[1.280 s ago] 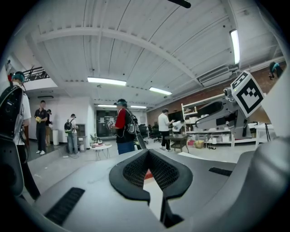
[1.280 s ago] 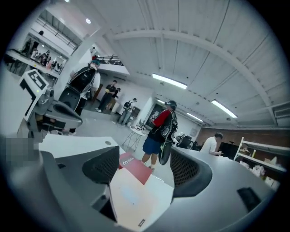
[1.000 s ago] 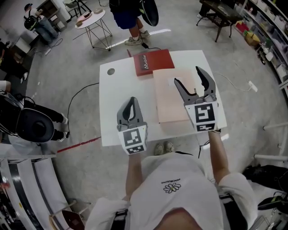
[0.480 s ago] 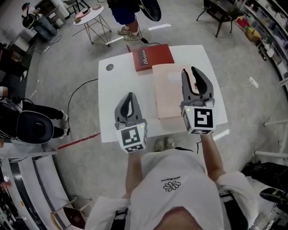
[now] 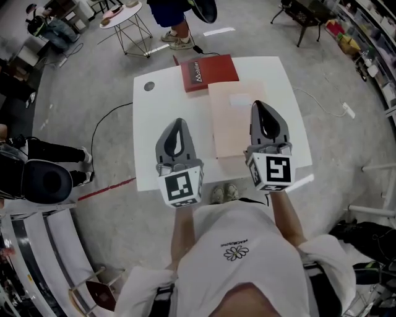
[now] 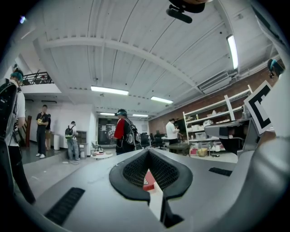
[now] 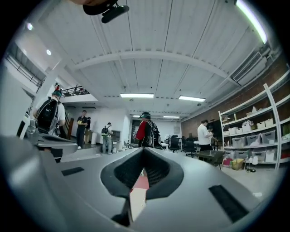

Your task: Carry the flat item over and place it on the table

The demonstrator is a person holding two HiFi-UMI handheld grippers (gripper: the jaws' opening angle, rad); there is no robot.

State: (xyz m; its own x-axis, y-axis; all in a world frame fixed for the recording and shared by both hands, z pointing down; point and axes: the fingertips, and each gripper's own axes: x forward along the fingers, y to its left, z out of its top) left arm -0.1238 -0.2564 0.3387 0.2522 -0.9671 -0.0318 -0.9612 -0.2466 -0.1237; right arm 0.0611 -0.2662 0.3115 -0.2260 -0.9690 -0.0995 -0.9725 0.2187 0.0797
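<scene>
I count two grippers, both mine; one white table (image 5: 162, 117); one flat board (image 5: 230, 114), pale pink; one red box (image 5: 209, 72); one small dark hole (image 5: 149, 86) in the table top.

The flat board lies on the table, running from the middle out toward 3 o'clock; its far edge touches the red box, which sits at the table's 12 o'clock edge; the hole is at 10 o'clock.

My left gripper (image 5: 178, 122) hangs over the table at 7 o'clock, jaw tips together, nothing held. My right gripper (image 5: 260, 106) hangs over the near end of the board at 4 o'clock; its jaws have just closed tip to tip, with nothing between them.

The head view alone shows the whole table top, my two shoes (image 5: 225, 194) under its 6 o'clock edge, and a small round table (image 5: 121, 17) out at 11 o'clock.

The gripper views alone show the room at eye height: ceiling lights, shelving (image 7: 253, 136) at 3 o'clock, and five people standing, among them one in a red top (image 6: 120, 132). Through the loop of each shut pair of jaws I see only a sliver of pale board and red box.
</scene>
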